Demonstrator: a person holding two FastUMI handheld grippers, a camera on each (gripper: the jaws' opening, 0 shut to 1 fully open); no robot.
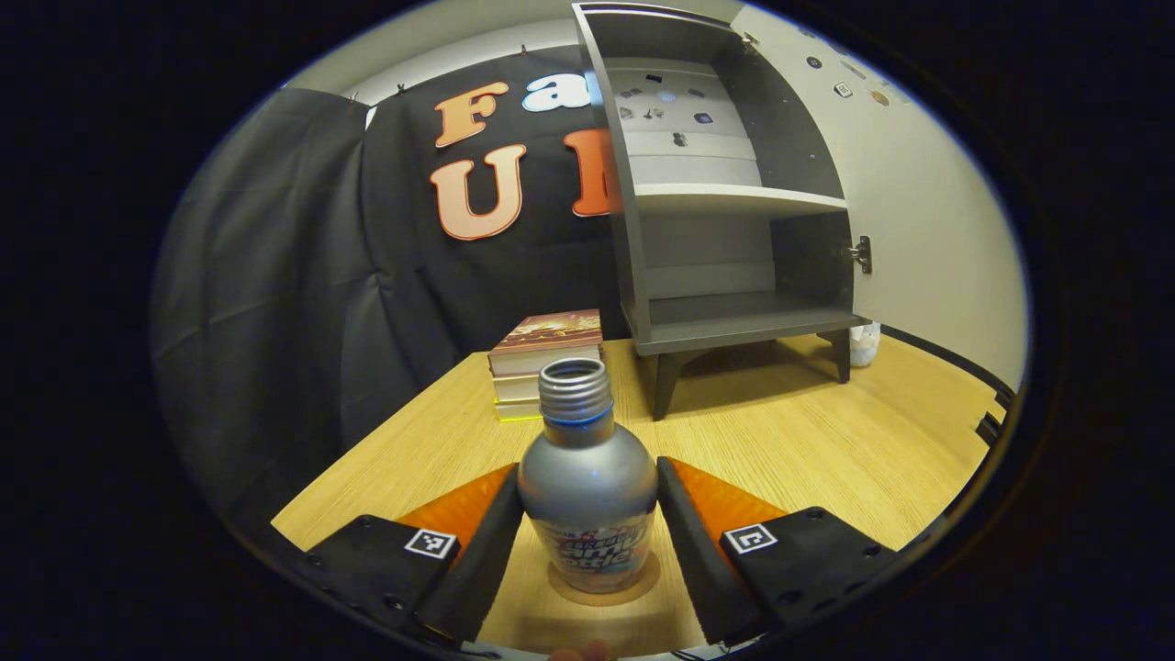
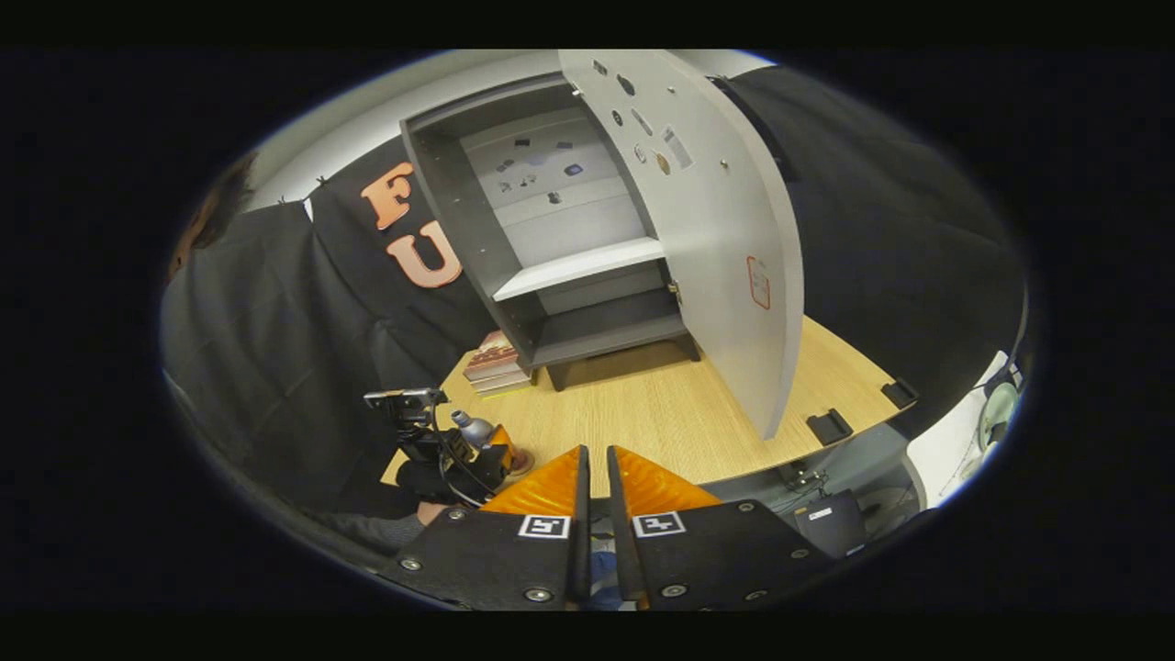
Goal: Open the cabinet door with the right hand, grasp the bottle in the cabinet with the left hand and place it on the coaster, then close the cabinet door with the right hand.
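The left gripper (image 1: 587, 514) brackets the bottle (image 1: 587, 496) — fingers at its sides, contact unclear — which stands upright on the coaster (image 1: 643, 588) on the wooden table (image 1: 808, 441). The right gripper (image 2: 595, 477) is nearly closed, holding nothing. Behind stands the cabinet (image 1: 734, 321), its door (image 2: 725, 257) open — books (image 1: 546, 353) beside it.

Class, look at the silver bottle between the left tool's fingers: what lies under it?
A round brown coaster on the wooden table; its rim shows around the bottle base. The coaster's middle is covered by the bottle.
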